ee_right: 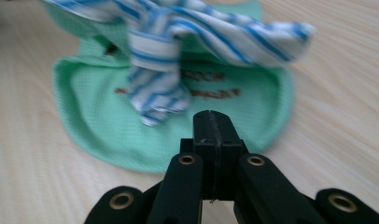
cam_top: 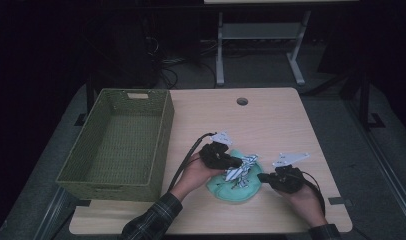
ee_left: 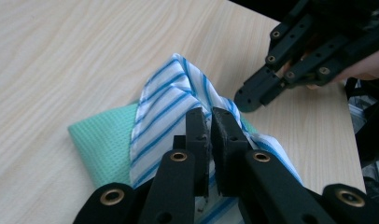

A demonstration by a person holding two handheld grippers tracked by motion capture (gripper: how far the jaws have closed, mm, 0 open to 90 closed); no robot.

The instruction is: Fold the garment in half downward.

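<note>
Near the front edge of the wooden table, right in front of the person, a green cloth lies flat with a blue-and-white striped cloth bunched on top of it. The left gripper has come in over the pile from the left, and its jaws are pinched almost together on a raised fold of the striped cloth; you can see the fabric tenting up between the black pads in the left gripper view. That grip looks meant to peel the striped piece off the green one without dragging both along.

The right gripper sits just to the right of the pile, jaws pressed fully together with nothing between them, its tip pointing at the near rim of the green cloth but not touching it. My guess is it waits there to pin or take the green piece once the top one lifts.

Off to the left stands a woven green basket, well apart from the cloths, likely where they are headed.
</note>
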